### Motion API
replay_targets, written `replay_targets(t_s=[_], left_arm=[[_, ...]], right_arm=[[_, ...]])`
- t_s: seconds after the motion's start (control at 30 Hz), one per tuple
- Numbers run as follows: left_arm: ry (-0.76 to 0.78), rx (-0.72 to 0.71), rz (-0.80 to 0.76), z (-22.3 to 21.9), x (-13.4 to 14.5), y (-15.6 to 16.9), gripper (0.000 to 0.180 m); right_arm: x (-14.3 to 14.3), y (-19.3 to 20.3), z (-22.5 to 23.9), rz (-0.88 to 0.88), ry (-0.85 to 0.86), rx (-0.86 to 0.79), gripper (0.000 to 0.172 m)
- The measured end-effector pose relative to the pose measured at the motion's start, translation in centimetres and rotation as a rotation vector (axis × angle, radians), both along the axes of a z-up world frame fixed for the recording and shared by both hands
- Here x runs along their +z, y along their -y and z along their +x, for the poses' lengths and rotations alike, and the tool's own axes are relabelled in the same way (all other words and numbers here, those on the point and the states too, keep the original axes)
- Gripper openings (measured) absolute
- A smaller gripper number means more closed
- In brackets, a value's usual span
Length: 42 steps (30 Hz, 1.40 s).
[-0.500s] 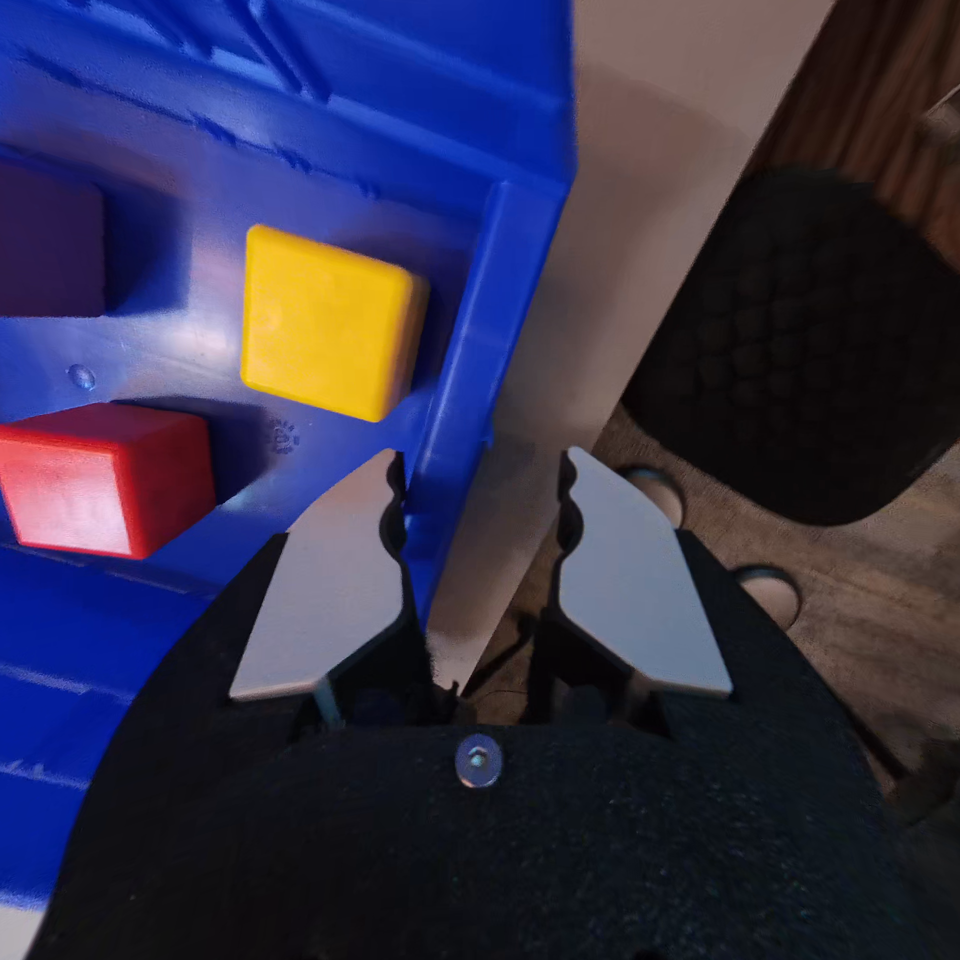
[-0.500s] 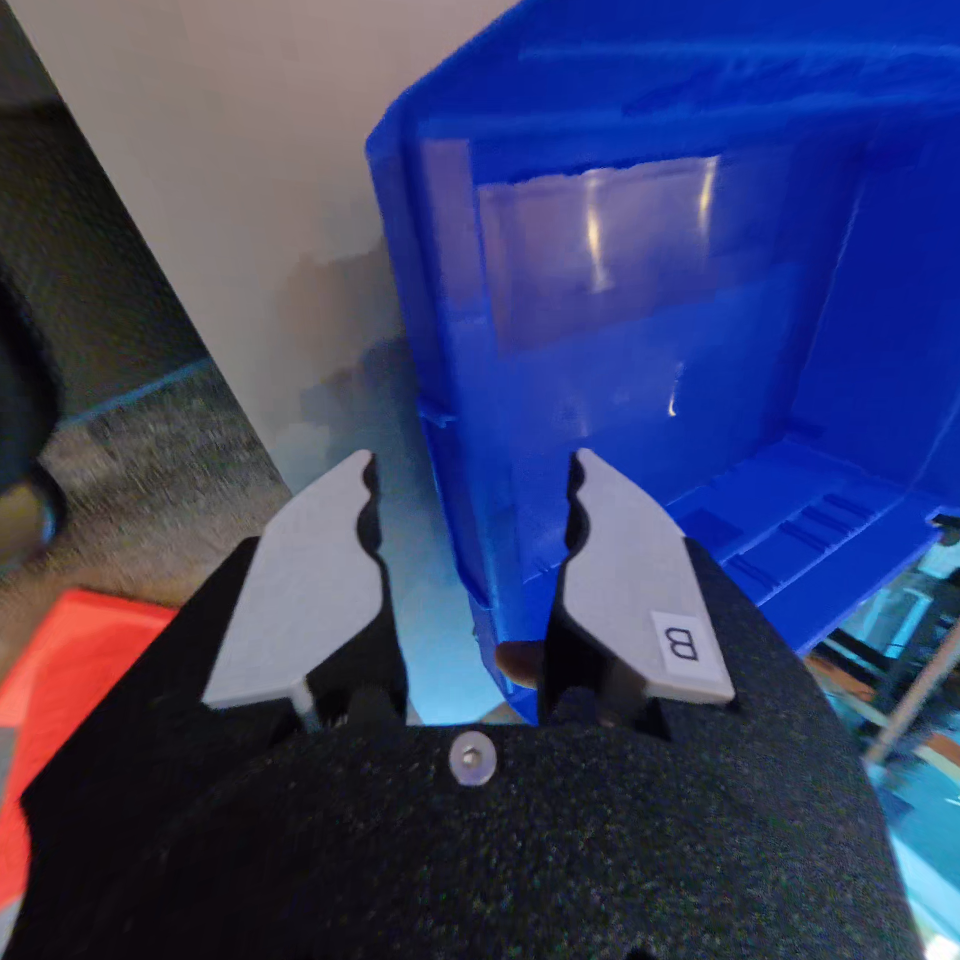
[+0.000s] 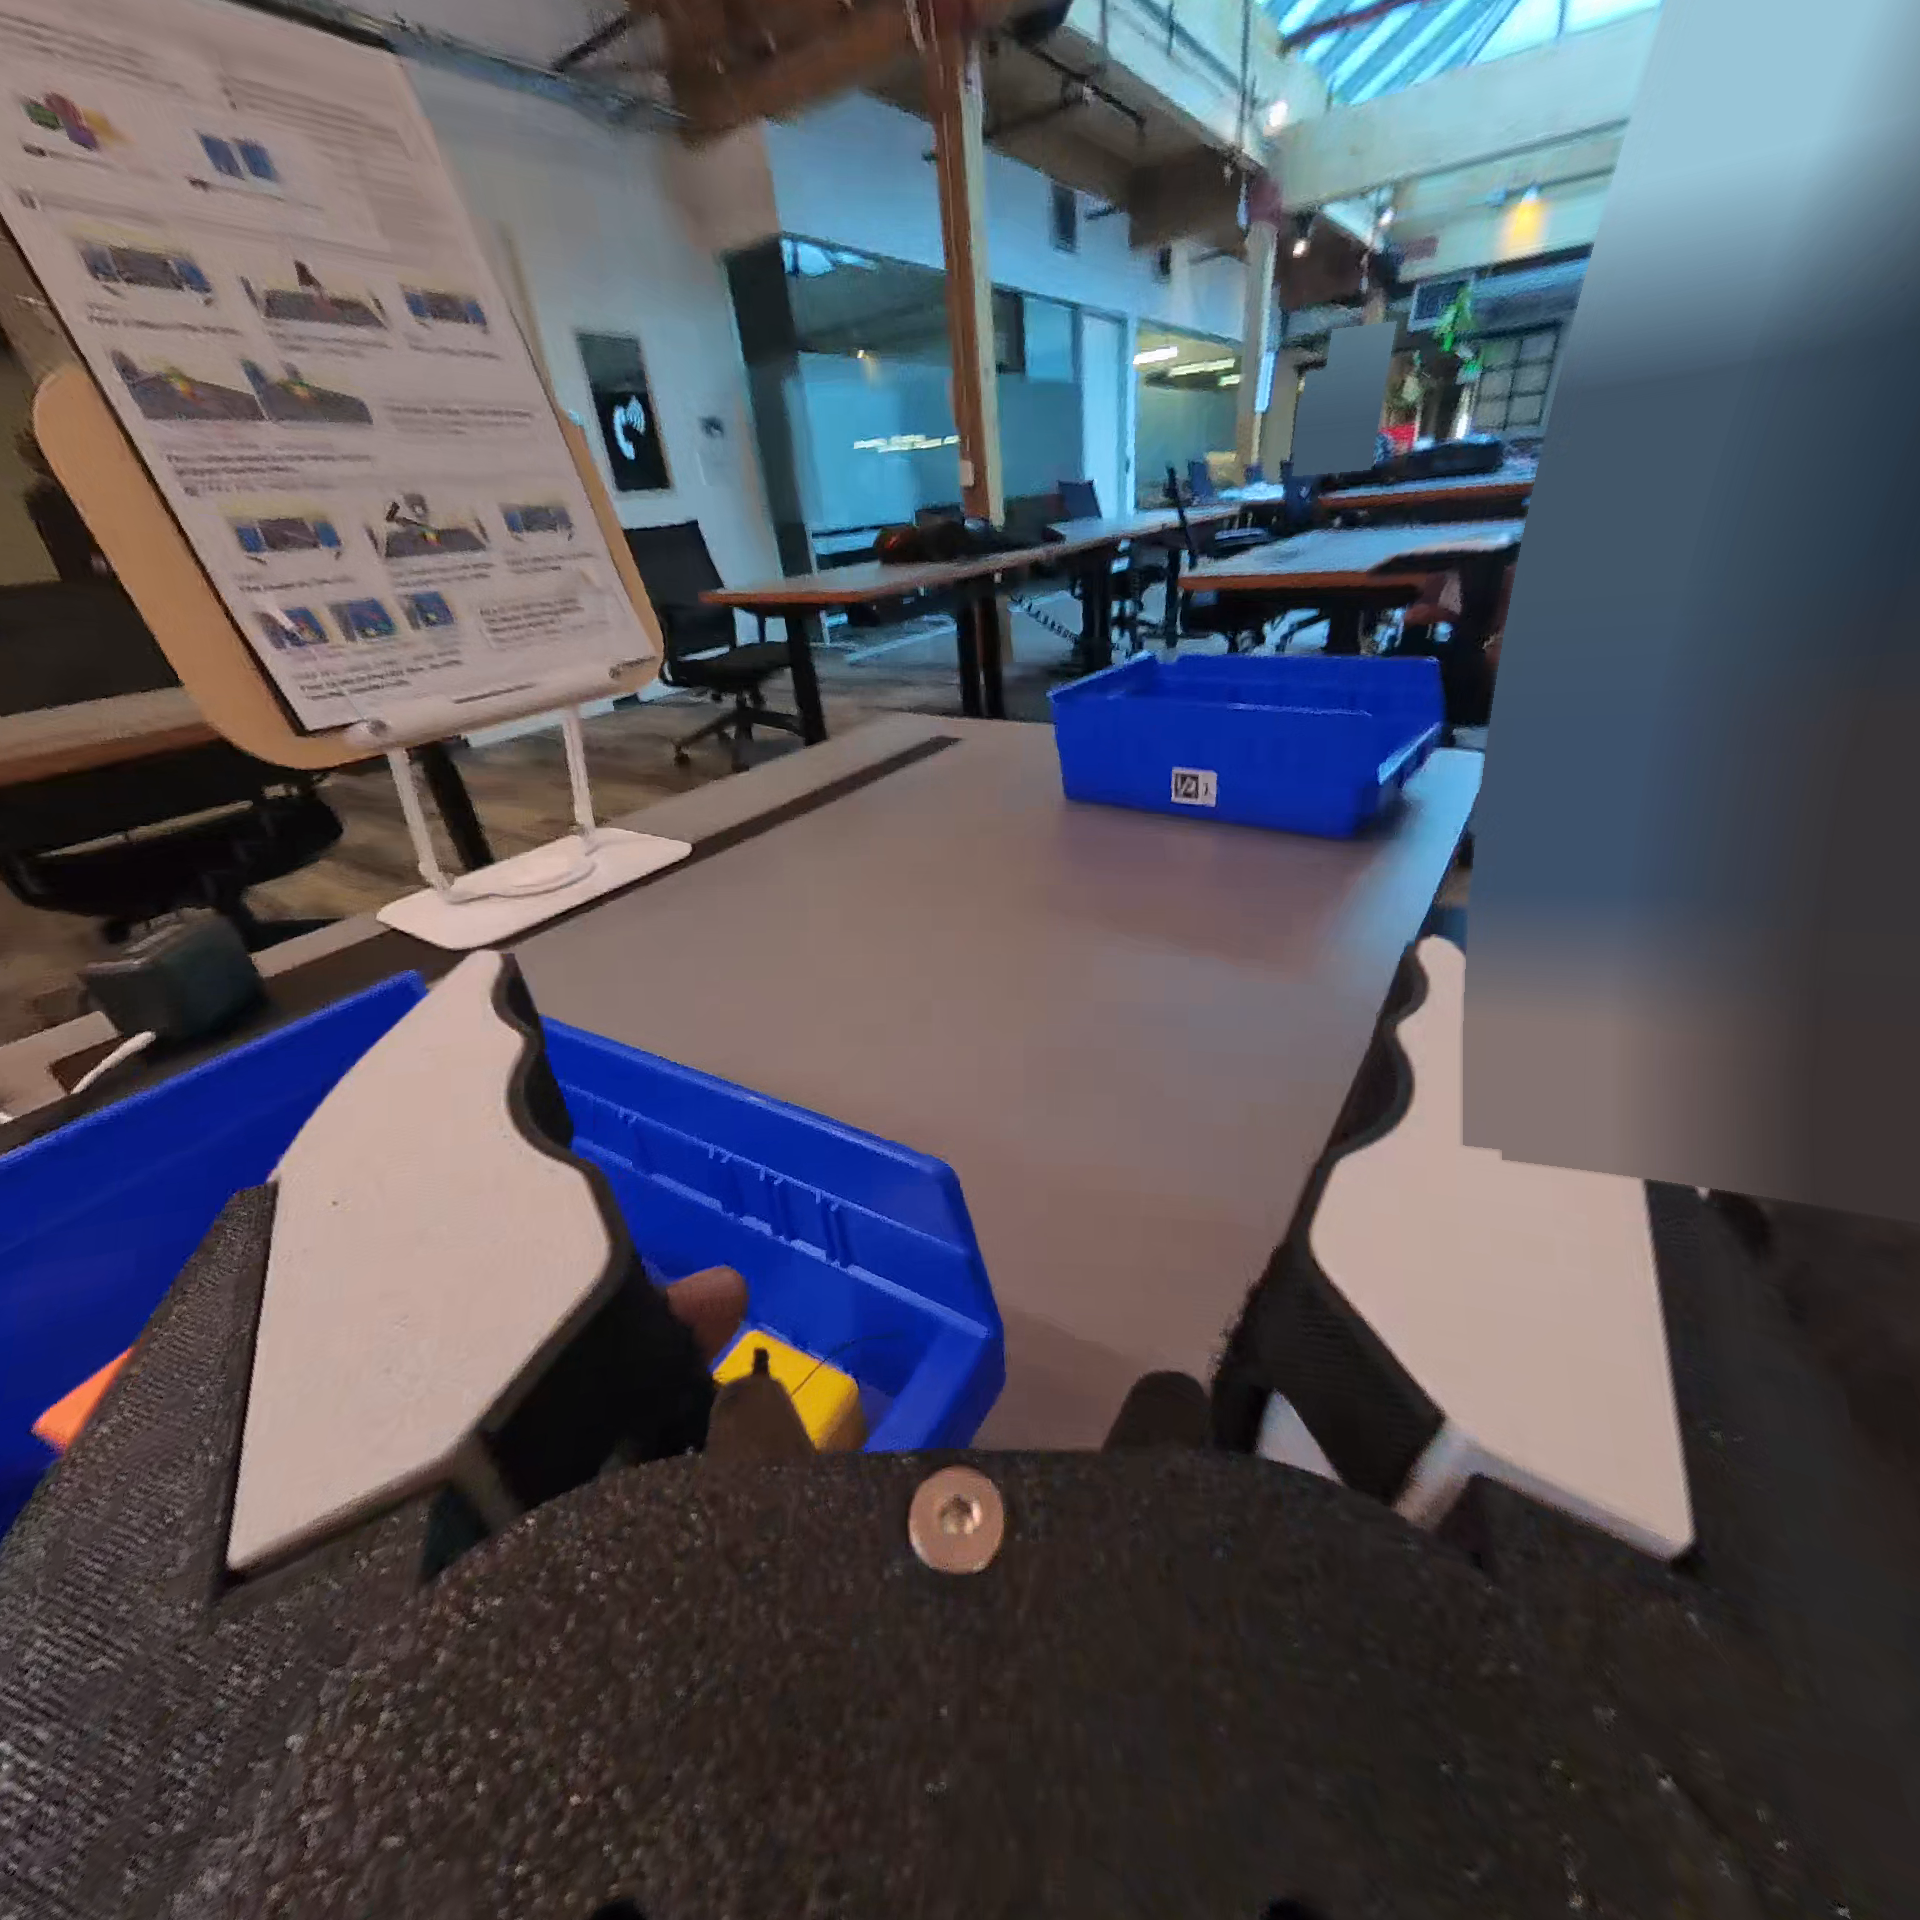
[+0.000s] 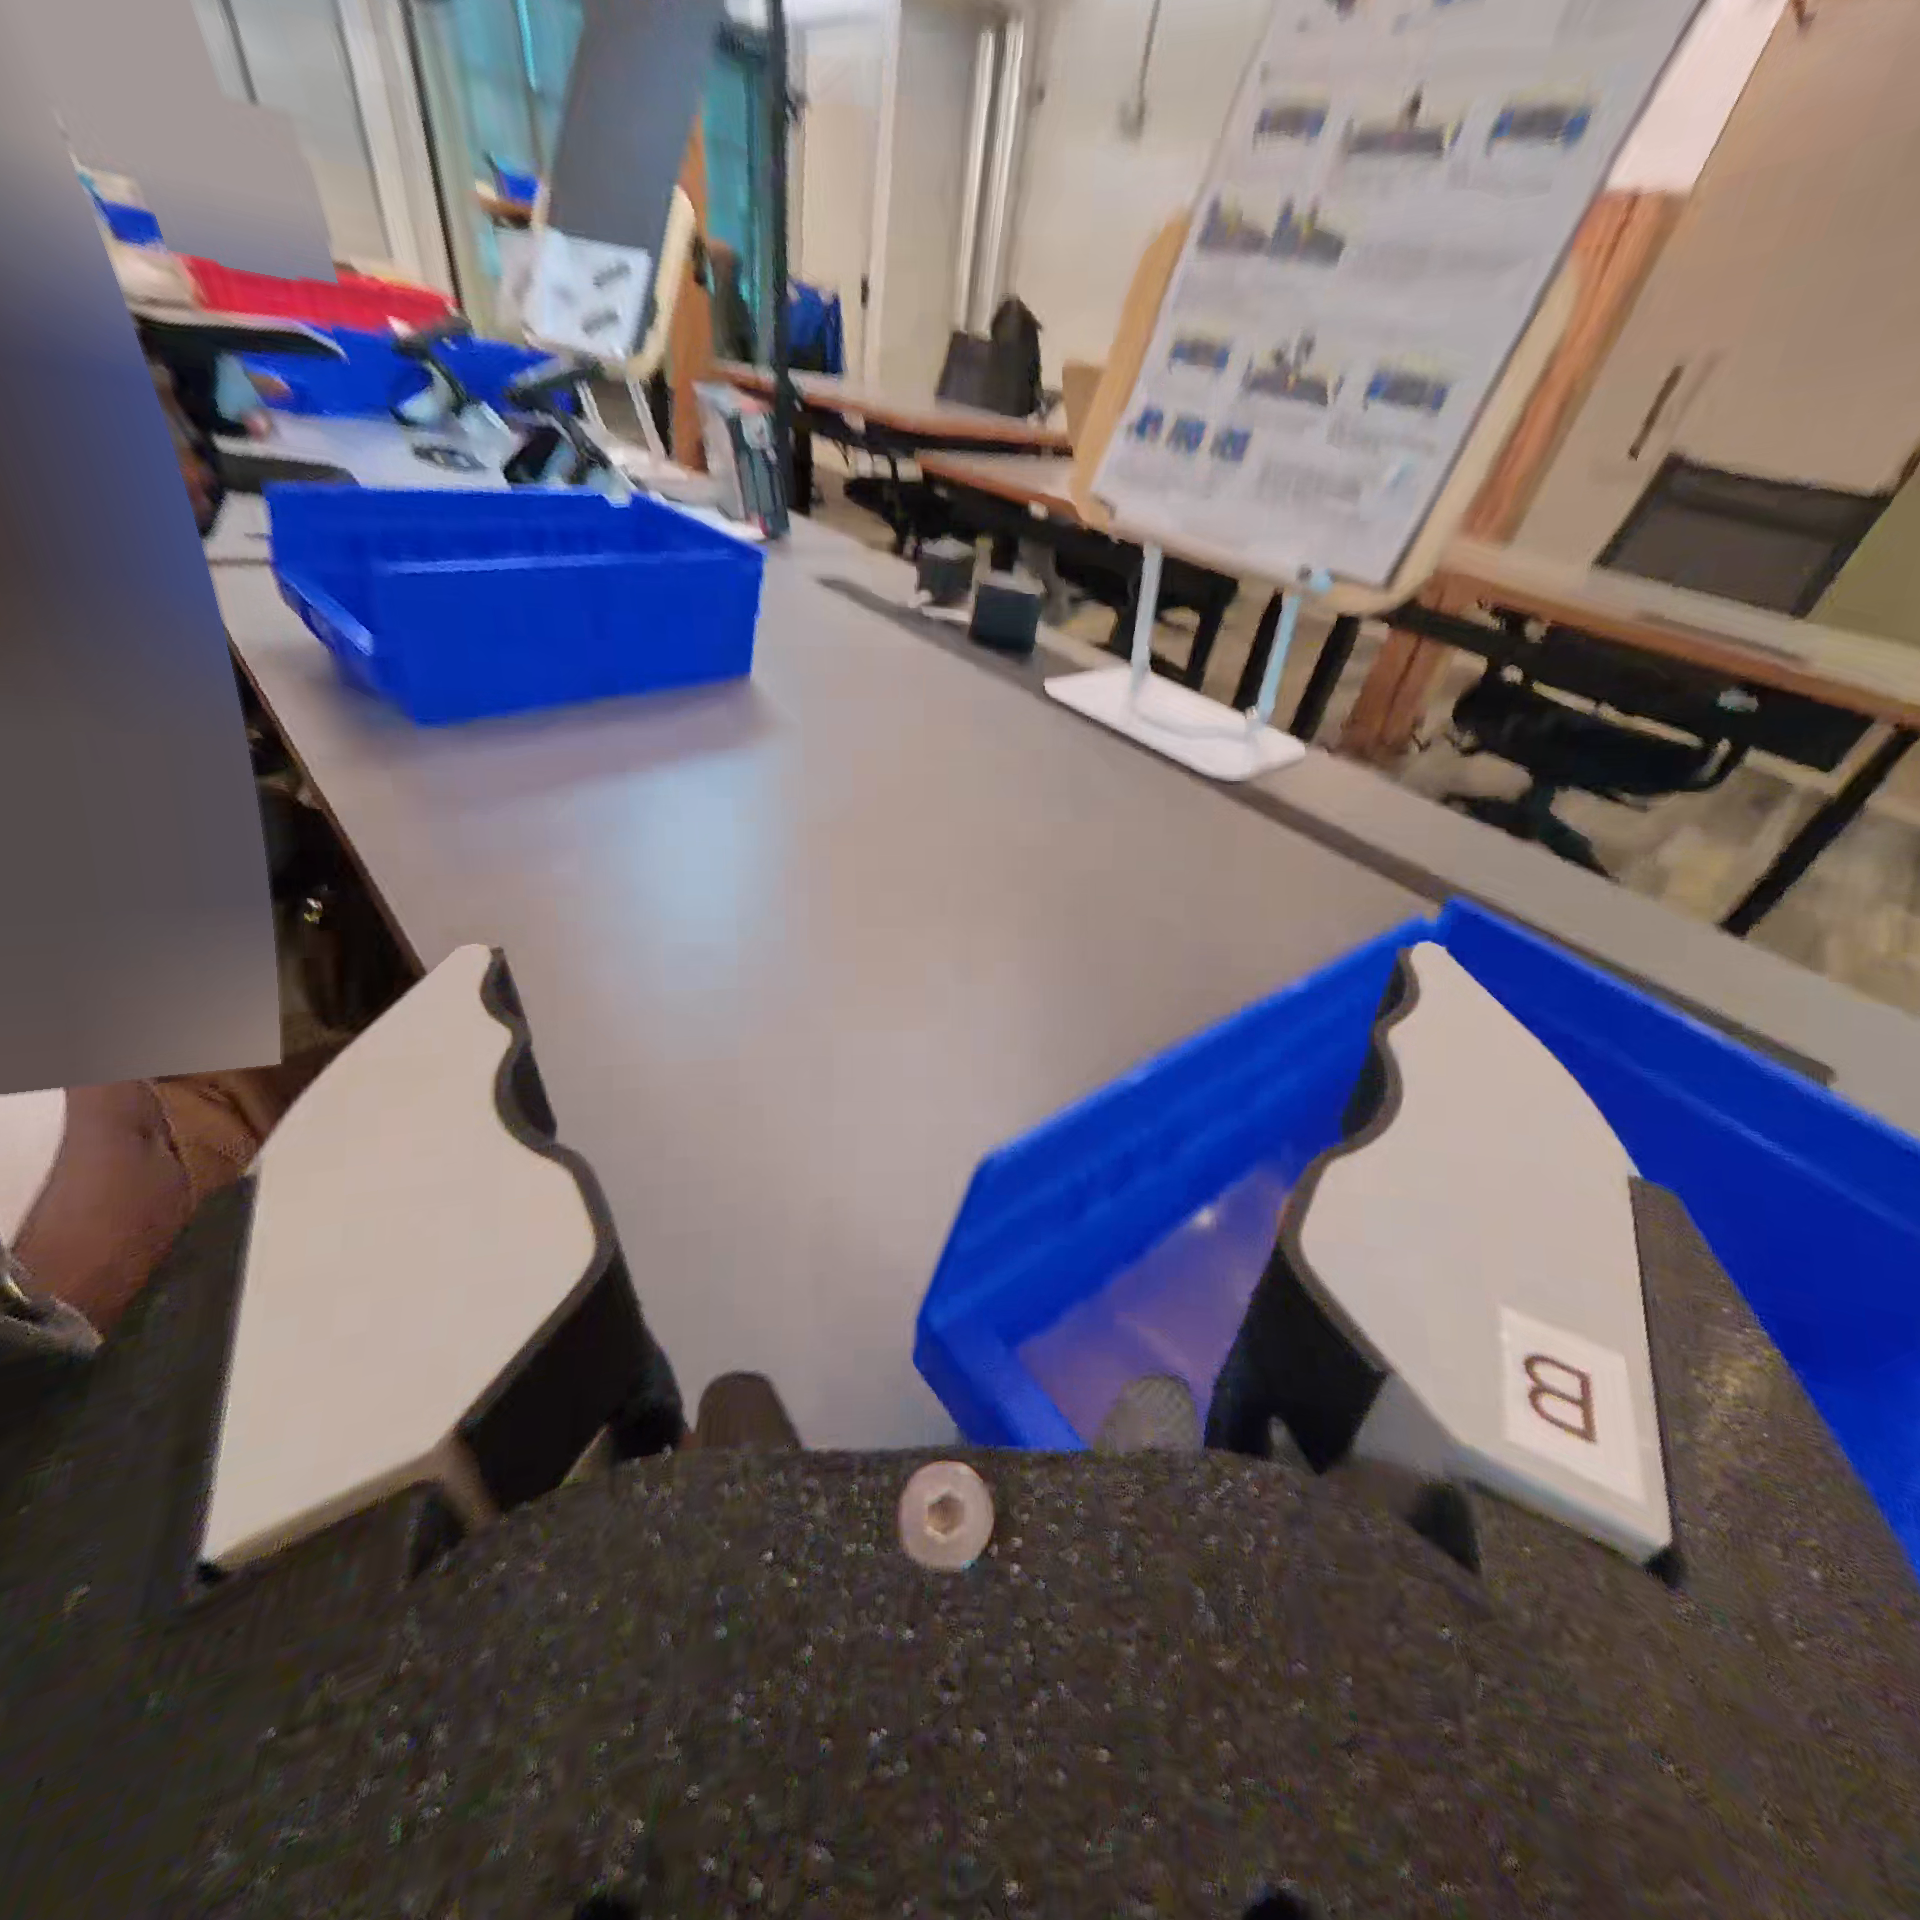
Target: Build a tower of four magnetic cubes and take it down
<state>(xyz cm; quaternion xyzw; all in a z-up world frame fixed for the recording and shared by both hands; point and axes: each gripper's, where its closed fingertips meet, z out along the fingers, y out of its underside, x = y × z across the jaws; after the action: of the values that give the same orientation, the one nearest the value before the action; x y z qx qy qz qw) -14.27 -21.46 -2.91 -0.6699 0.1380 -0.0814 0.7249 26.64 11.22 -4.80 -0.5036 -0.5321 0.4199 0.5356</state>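
Note:
In the left wrist view my left gripper is open wide and empty, held over the grey table. Its left finger stands over a blue bin at the lower left. A yellow cube lies in that bin, and a bit of a red-orange cube shows at the left edge. In the right wrist view my right gripper is also open wide and empty. Its right finger stands over a blue bin whose inside is mostly hidden.
A second blue bin stands far across the table in each view. An instruction board on a white stand is at the table's back edge. A person's arm is at the left.
Both grippers have opened wide and tilted up from looking down into the bins to looking across the table. Nothing was taken hold of.

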Motion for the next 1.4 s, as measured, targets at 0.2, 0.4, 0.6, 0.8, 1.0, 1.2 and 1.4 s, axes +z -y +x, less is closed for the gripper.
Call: replay_targets(t_s=[0.2, 0.4, 0.6, 0.8, 1.0, 1.2, 1.4], left_arm=[[-0.101, 0.099, -0.562, -2.4, -6.4, -1.5, 0.106], [-0.313, 0.142, -1.119, -6.9, -12.4, -0.8, 0.073], [-0.490, -0.023, -1.271, -7.7, -14.2, -1.5, 0.071], [-0.547, -0.178, -1.318, -6.9, -14.9, -1.8, 0.065], [-0.591, -0.213, -1.315, -7.1, -16.6, -2.4, 0.059], [-0.526, -0.206, -1.216, -7.0, -16.2, -2.8, 0.047], [-0.360, 0.044, -0.594, -6.0, -6.7, -6.4, 0.046]], right_arm=[[1.6, 2.6, -2.0, 0.079, -0.016, 0.080, 0.148], [0.7, 3.3, -2.6, 0.106, 0.036, 0.090, 0.147], [0.3, 3.1, -2.2, 0.088, 0.037, 0.086, 0.147], [0.3, 2.9, -2.1, 0.090, 0.033, 0.077, 0.147], [0.0, 2.9, -2.4, 0.084, 0.036, 0.084, 0.147], [-0.6, 3.5, -3.2, 0.072, 0.049, 0.114, 0.146], [-1.3, 5.7, -6.4, 0.038, 0.065, 0.207, 0.145]])
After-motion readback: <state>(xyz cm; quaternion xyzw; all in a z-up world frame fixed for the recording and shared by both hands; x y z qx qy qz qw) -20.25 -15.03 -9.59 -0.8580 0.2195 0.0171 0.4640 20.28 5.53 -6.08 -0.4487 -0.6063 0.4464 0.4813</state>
